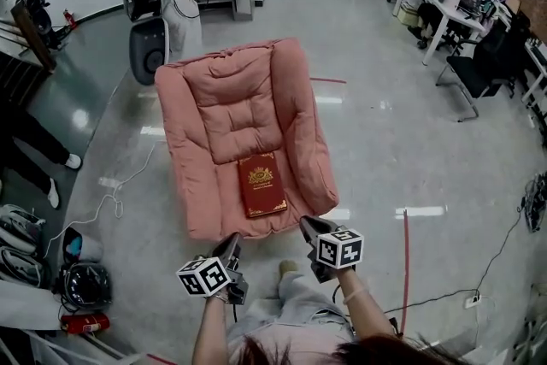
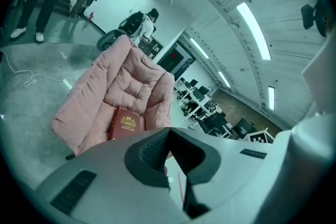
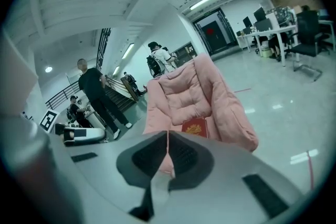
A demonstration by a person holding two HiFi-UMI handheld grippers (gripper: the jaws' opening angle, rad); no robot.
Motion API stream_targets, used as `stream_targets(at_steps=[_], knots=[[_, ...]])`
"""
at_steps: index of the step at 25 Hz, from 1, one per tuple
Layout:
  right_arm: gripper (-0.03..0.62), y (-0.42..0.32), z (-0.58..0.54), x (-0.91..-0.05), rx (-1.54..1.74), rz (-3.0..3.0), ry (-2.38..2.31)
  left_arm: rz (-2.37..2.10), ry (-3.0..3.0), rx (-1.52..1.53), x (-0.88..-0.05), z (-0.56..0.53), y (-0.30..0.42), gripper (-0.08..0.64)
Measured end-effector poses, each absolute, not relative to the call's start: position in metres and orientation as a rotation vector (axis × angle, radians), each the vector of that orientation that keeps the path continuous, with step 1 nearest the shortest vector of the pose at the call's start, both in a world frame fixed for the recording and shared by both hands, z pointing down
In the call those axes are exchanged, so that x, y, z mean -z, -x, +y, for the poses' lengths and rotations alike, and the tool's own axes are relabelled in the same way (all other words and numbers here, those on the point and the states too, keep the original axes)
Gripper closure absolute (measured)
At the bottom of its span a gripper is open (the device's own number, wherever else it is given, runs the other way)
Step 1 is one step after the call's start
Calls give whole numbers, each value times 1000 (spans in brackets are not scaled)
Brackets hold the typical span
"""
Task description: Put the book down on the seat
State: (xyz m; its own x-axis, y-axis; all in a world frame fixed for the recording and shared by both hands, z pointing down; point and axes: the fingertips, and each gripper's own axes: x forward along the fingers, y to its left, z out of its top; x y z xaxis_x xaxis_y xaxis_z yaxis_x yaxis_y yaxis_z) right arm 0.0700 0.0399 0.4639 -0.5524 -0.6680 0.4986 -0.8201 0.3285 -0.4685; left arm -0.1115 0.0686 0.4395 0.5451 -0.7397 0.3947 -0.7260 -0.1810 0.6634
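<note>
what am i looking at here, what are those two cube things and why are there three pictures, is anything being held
No robot here: a person wears a camera on the head and holds a hand tool with two jaws in each hand. The marked cubes are part of those tools. The head view looks down on the left gripper and right gripper. The other two pictures come from cameras riding on each gripper, looking along its jaws. In front stands a pink seat, and a red book lies flat on its cushion. Both grippers have their jaws together with nothing between them, so nothing is held; the book is already down.
</note>
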Motion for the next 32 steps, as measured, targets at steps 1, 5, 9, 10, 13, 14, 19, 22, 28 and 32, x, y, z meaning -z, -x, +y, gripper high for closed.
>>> stream_targets(at_steps=[1,5,9,10,13,14,19,22,28,32], knots=[[570,-70,45,-460,-1025,-2380,-1366,-1188,-1931,31,-434,71,112,560],[574,-69,61,-435,-966,-2391,-1418,-1177,-1991,40,-411,82,115,560],[575,-68,78,-407,-891,-2405,-1461,-1175,-2047,45,-385,97,116,560],[576,-67,83,-400,-879,-2410,-1470,-1175,-2060,44,-379,102,117,560],[577,-62,98,-381,-838,-2433,-1494,-1181,-2100,38,-364,118,122,560],[577,-60,103,-374,-821,-2440,-1501,-1184,-2113,35,-360,123,124,560],[577,-53,127,-344,-750,-2472,-1527,-1195,-2157,32,-336,145,132,560],[577,-49,141,-330,-711,-2485,-1529,-1200,-2174,43,-323,157,137,560],[577,-41,158,-309,-652,-2491,-1548,-1206,-2174,78,-306,167,146,560],[577,-37,167,-304,-626,-2472,-1557,-1181,-2187,106,-299,177,148,560]])
